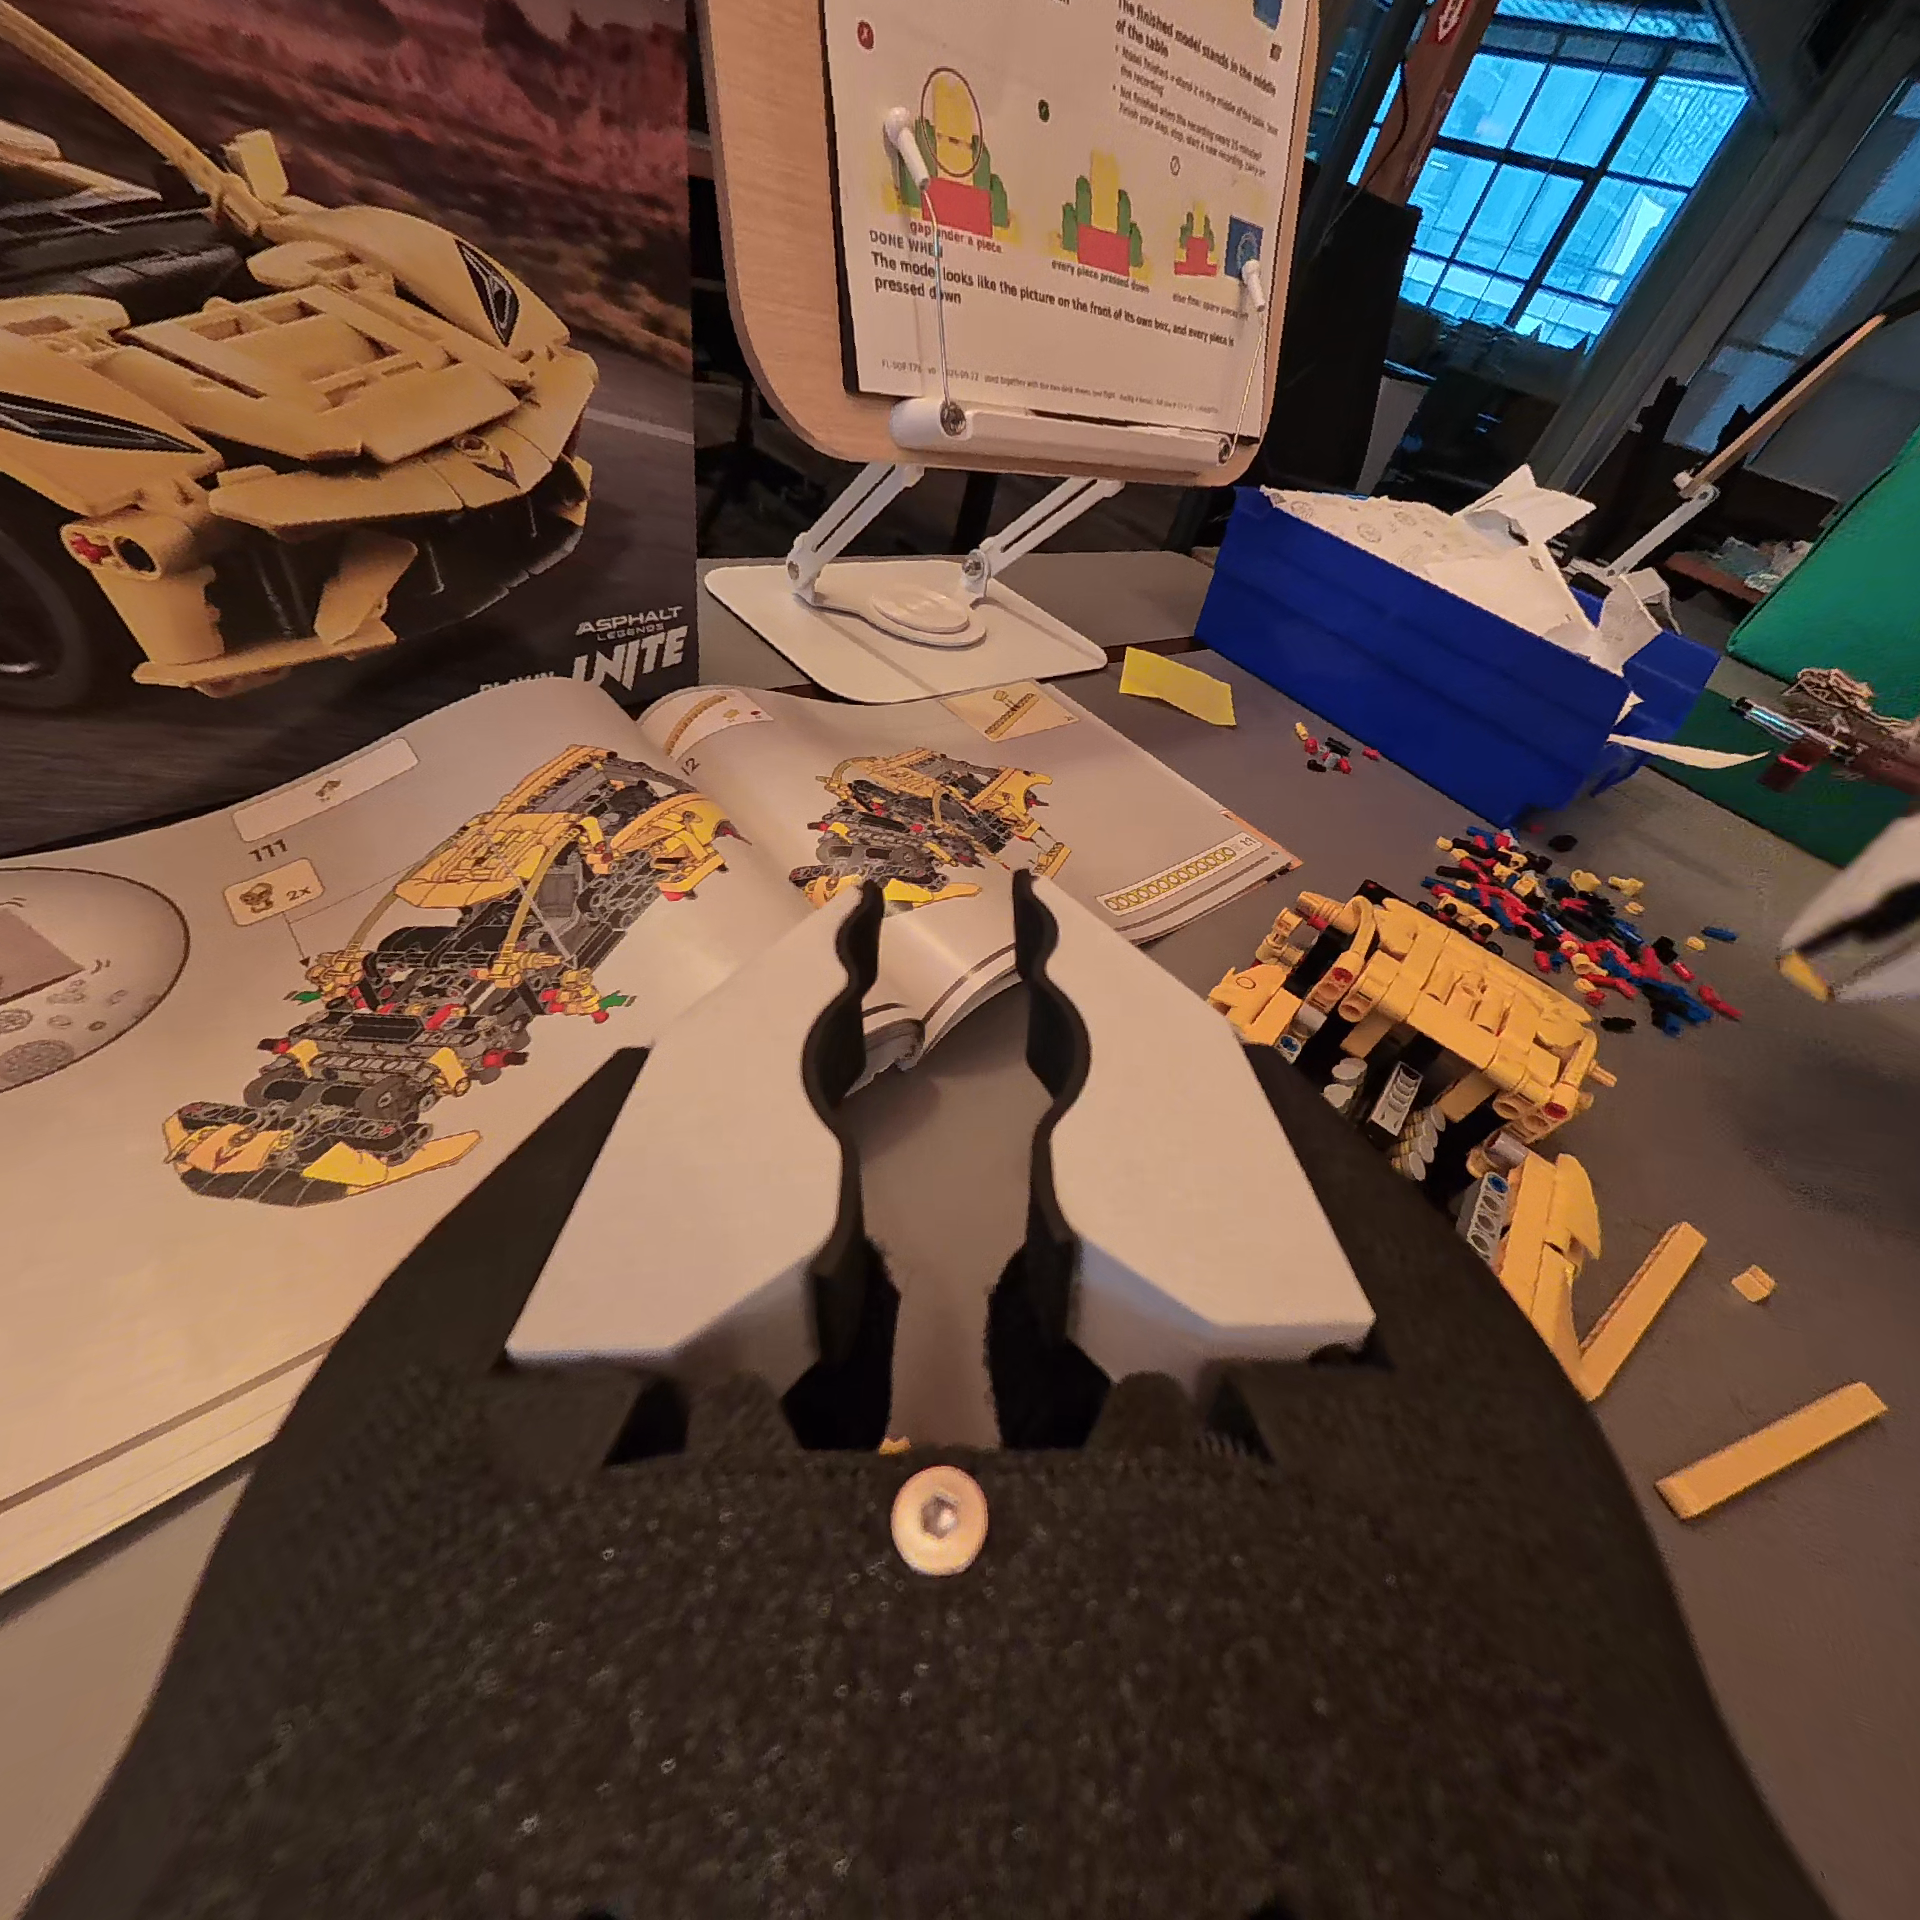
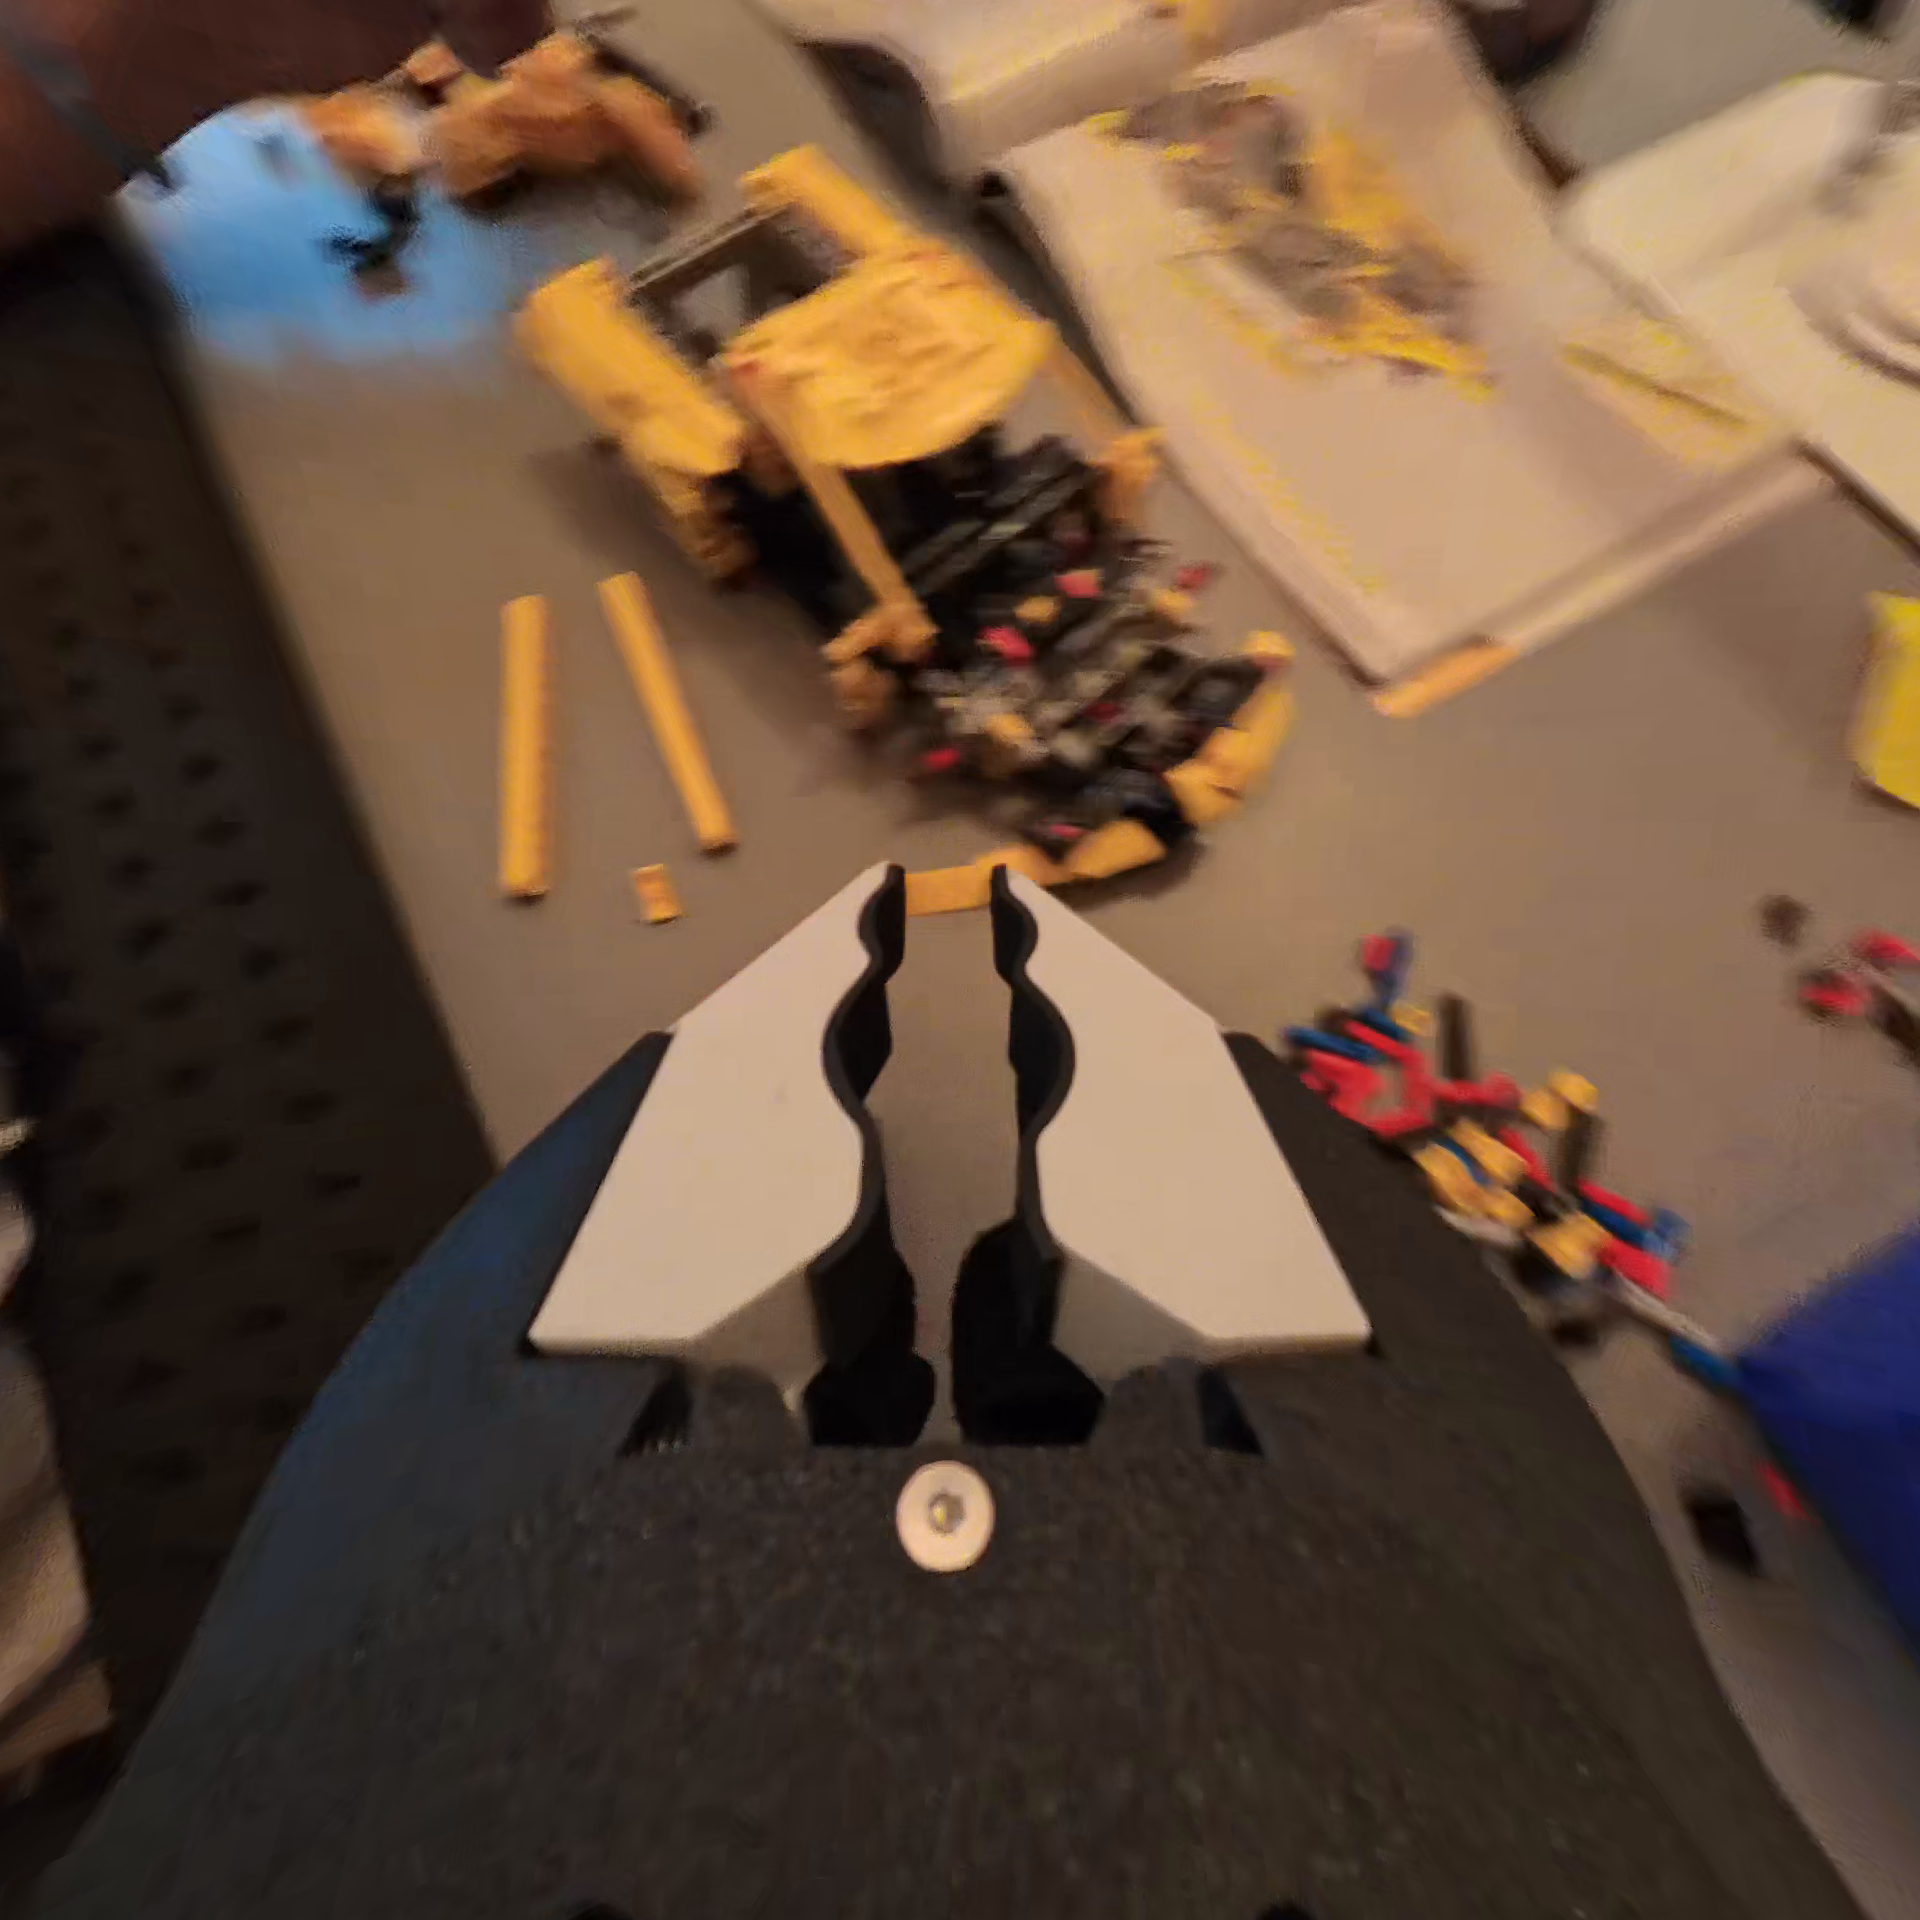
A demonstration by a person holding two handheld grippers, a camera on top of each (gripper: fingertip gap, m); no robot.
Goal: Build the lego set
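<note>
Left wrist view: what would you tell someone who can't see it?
The open left gripper hovers, empty, over an open instruction book on a grey table. To its right lies a half-built yellow car, with loose small pieces beyond it.

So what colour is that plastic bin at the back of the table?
Blue. The bin holds crumpled white paper, clearest in the left wrist view.

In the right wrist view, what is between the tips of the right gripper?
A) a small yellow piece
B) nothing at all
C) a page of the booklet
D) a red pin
A: a small yellow piece sits between the fingertips of the right gripper, just in front of the partly built yellow model.
</note>
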